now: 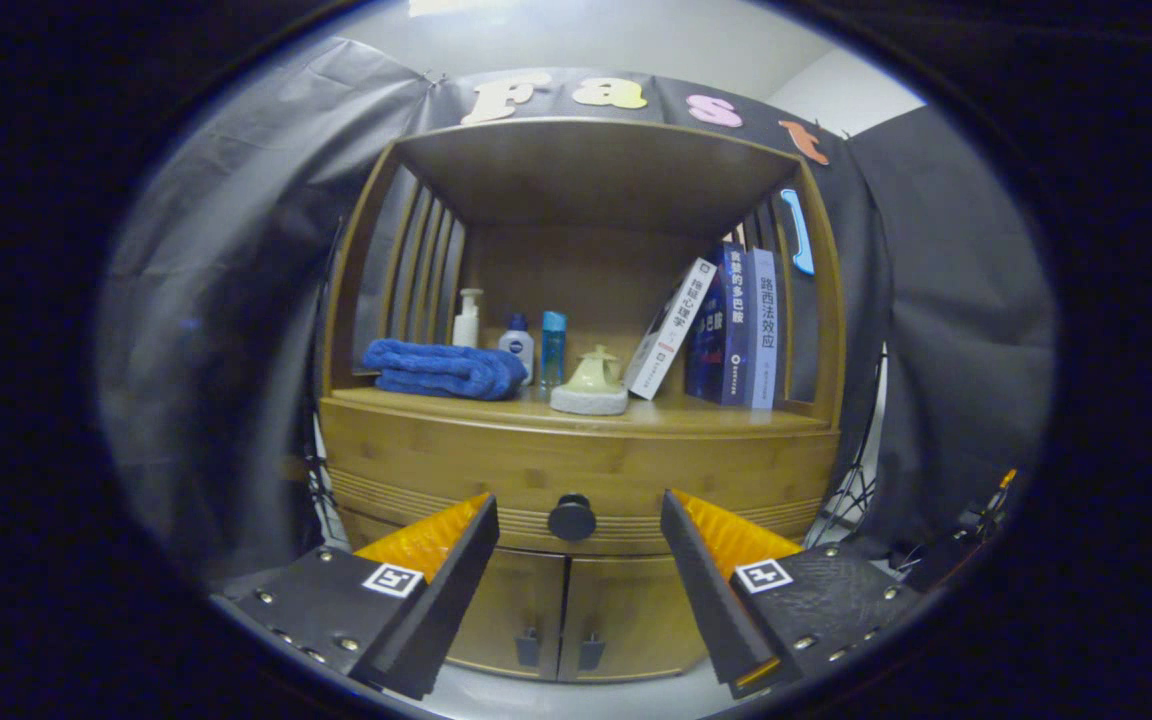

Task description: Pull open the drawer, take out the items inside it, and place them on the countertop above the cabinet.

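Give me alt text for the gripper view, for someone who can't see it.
Open tongs frame the knob of a closed drawer, not touching it. On the countertop above sit a towel, bottles, a teapot and books.

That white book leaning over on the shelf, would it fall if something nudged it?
Probably. The white book stands tilted against the blue books, so a nudge at its foot could slide it flat. It looks stiff, not floppy. The open tool is far from it, its fingers either side of the drawer knob.

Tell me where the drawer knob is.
In the gripper view, the round dark knob sits centred on the closed drawer front, beyond the open jaws, above the two cabinet doors.
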The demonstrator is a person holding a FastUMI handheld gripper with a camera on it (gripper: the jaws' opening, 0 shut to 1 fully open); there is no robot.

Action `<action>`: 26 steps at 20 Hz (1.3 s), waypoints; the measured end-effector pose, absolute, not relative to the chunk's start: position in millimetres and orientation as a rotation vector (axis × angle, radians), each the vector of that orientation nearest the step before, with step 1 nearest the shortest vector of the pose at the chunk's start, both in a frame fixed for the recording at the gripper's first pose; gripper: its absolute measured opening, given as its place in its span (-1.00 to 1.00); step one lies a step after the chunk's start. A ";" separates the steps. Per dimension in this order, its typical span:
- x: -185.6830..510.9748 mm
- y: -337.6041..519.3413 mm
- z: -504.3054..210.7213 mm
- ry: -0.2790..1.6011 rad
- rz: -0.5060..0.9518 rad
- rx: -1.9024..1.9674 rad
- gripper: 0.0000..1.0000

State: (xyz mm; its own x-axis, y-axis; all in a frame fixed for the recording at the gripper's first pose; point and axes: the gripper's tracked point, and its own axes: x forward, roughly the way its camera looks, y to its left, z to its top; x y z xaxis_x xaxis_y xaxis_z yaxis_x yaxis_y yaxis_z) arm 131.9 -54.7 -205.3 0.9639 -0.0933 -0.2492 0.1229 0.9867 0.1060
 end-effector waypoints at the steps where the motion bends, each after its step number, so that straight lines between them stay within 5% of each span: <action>1: 122.6 -56.5 -192.4 0.244 -0.123 0.132 0.95; 26: 0.3 -78.5 30.1 0.204 -0.222 0.126 0.98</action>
